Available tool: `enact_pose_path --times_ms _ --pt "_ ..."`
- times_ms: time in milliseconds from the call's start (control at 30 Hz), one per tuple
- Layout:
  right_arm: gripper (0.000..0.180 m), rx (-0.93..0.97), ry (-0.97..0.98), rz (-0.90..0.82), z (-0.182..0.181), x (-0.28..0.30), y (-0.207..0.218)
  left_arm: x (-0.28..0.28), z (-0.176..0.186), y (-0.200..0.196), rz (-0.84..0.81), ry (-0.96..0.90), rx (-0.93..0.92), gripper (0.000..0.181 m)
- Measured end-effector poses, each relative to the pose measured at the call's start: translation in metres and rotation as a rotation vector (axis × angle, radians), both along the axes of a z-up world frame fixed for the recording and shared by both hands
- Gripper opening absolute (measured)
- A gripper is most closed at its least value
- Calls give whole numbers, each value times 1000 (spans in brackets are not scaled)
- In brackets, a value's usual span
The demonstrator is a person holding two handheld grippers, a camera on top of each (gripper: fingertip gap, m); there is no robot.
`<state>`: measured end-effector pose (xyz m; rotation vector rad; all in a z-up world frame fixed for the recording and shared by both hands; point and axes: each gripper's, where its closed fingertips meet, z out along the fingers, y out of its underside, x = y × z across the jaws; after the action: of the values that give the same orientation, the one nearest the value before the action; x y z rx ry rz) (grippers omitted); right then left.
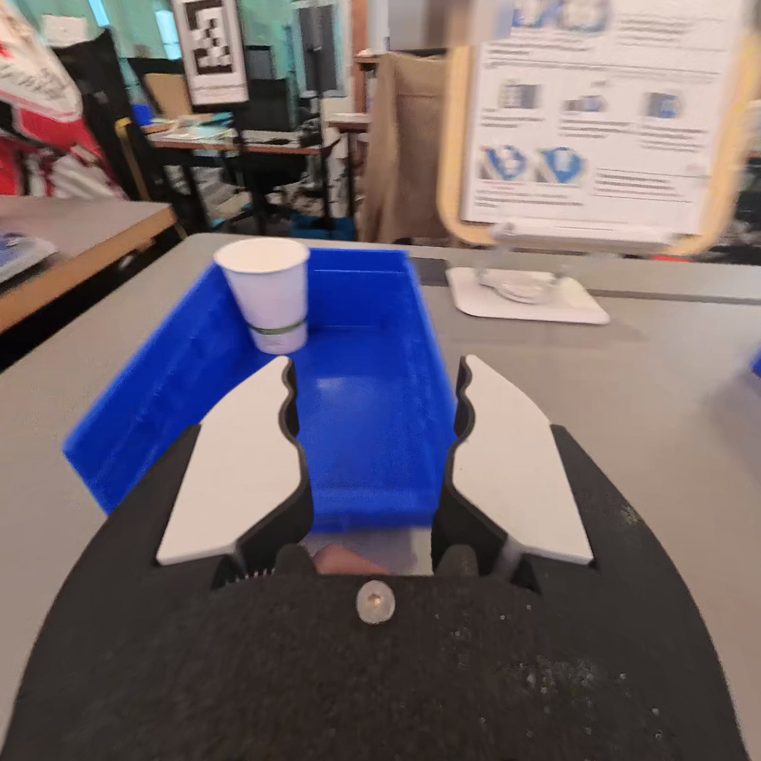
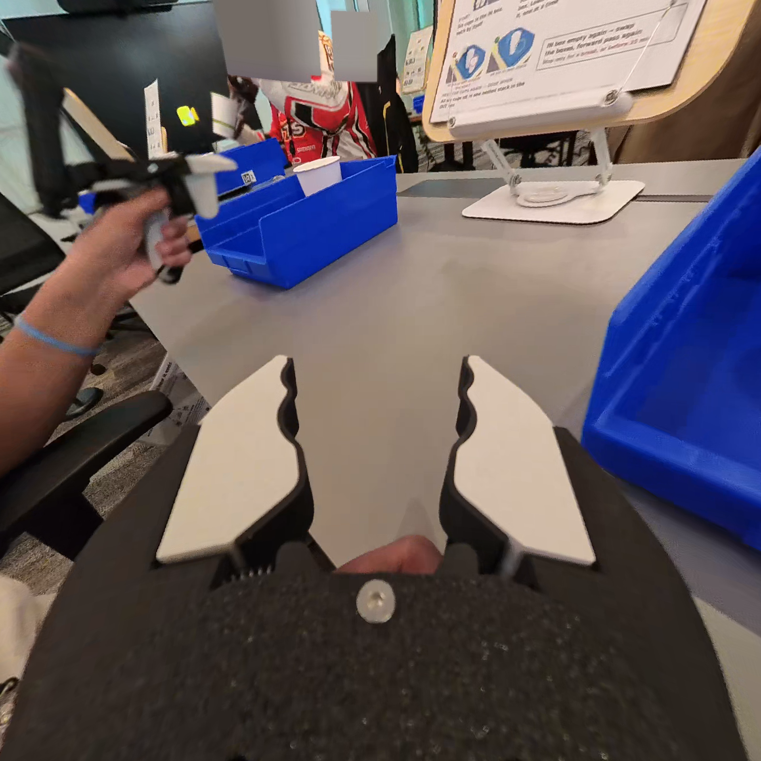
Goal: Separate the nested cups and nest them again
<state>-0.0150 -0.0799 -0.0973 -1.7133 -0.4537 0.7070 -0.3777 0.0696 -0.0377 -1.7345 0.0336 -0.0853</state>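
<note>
A white paper cup [image 1: 271, 294] with a green band stands upright in the far left corner of a blue bin [image 1: 370, 432]. My left gripper [image 1: 374, 362] is open and empty, held over the bin's near end, short of the cup. In the right wrist view the same cup [image 2: 319, 175] shows in that bin [image 2: 313, 230], and the left gripper [image 2: 206, 181] is held in a hand beside it. My right gripper [image 2: 376, 362] is open and empty above the bare grey table [image 2: 412, 313].
A second blue bin [image 2: 679, 391] stands close on the right of my right gripper. A poster on a white stand [image 2: 556, 197] sits at the table's back. A black chair arm [image 2: 82, 444] is at the table's left edge. A person stands behind the table.
</note>
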Motion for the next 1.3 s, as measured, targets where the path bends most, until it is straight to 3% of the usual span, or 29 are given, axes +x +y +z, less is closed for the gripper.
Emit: enact_pose_path --times_ms 200,400,500,867,1067,1300 --pt "75 -55 47 30 -9 1 0 -71 -30 125 274 -5 -209 89" --pt "74 -82 80 55 -11 0 -3 -95 -62 204 466 26 -310 91" --pt "73 -68 61 55 -10 0 -3 -103 -65 222 521 22 -312 100" --pt "72 -103 51 106 -18 -10 -8 -129 -76 231 601 57 -289 90" --pt "72 -58 45 98 -6 -5 -9 -103 -33 210 405 86 -194 86" --pt "73 -81 41 153 4 13 3 -25 50 97 -263 150 15 86"
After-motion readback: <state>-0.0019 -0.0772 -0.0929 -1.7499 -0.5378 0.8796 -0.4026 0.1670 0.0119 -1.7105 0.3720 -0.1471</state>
